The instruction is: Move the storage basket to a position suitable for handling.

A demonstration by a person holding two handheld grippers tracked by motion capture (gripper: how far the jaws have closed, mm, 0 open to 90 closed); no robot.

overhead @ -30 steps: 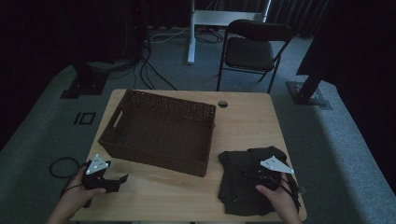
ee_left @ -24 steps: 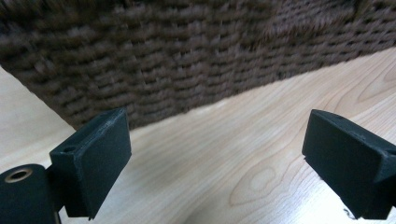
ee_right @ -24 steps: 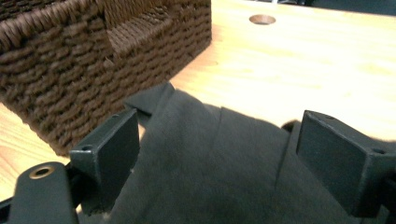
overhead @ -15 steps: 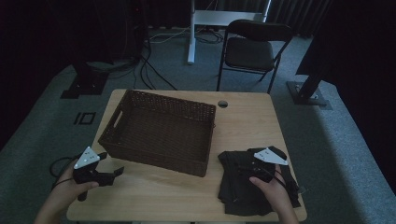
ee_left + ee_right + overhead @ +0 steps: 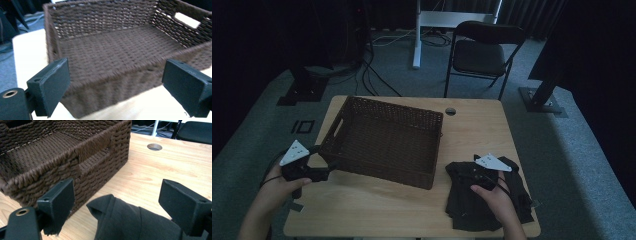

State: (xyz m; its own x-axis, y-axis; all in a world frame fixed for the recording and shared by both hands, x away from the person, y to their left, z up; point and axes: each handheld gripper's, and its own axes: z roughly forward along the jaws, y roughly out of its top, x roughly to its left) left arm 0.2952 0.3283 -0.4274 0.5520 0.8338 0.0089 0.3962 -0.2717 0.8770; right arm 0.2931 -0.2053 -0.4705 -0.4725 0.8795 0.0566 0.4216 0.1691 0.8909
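High view looks down; both gripper views closely share the basket (image 5: 382, 142).

Between the wide-apart jaws of the right gripper (image 5: 117, 207) a raised corner of dark cloth (image 5: 125, 220) lies on the wooden table (image 5: 175, 162), with the brown wicker basket (image 5: 62, 157) just ahead-left beside the left jaw.

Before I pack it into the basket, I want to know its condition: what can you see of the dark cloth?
The dark cloth looks like black fabric, loosely folded and rumpled, lying flat on the table's near right corner, beside the basket. One peaked corner lies between the right tongs' open jaws. The hand rests over it.
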